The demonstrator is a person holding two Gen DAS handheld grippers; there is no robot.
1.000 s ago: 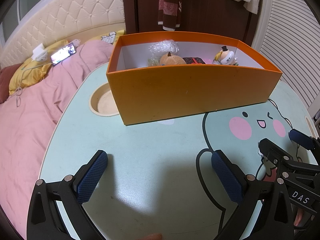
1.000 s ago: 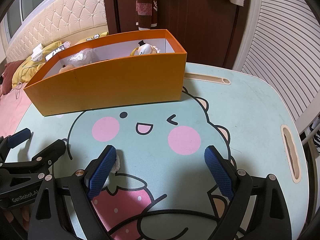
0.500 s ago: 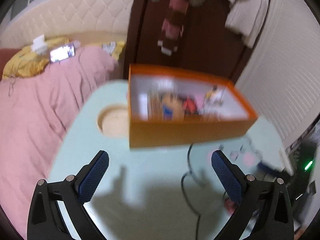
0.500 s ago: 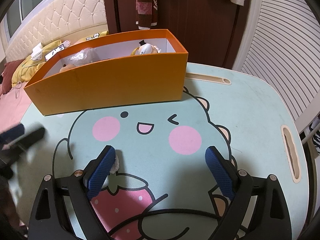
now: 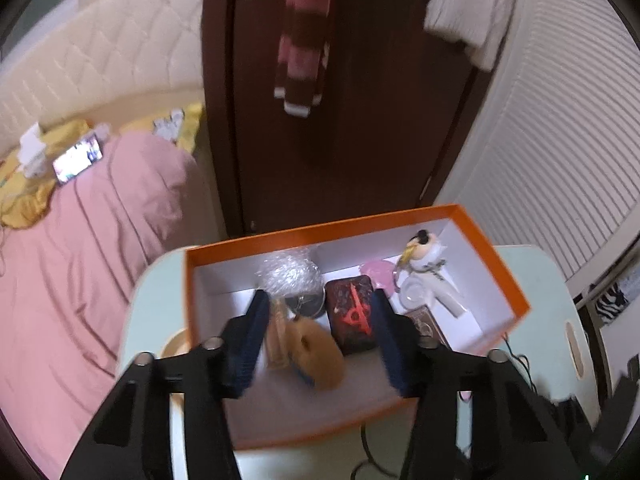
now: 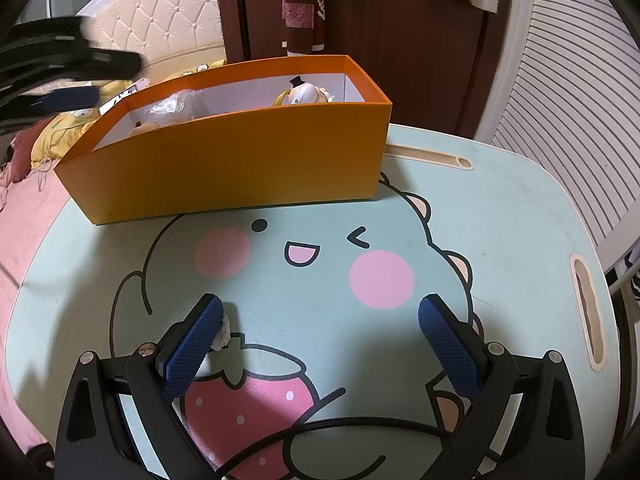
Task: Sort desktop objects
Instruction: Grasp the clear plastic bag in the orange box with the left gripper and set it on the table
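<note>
An orange box (image 5: pixel 508 280) stands on the mint cartoon table (image 6: pixel 500 208). Inside lie a tan plush (image 5: pixel 320 352), a dark red case (image 5: pixel 352 320), a bubble-wrap ball (image 5: pixel 290 276), a duck figure with a black hat (image 5: pixel 424 250) and a brown card box (image 5: pixel 426 322). My left gripper (image 5: pixel 320 340) hovers over the box's left half, open at a narrowed gap, with the plush and the red case below between its fingers. It shows blurred at the upper left of the right wrist view (image 6: pixel 68 68). My right gripper (image 6: pixel 322 350) rests low over the table, open and holding nothing.
A small white scrap (image 6: pixel 224 332) lies against the right gripper's left finger. A pink bed (image 5: pixel 80 260) with a lit phone (image 5: pixel 78 158) borders the table's left side. A dark door (image 5: pixel 360 140) and a slatted white wall (image 6: pixel 580 100) stand behind.
My left gripper has risen from the table and moved forward over the orange box, and its jaws have drawn closer together. The right gripper has stayed in place.
</note>
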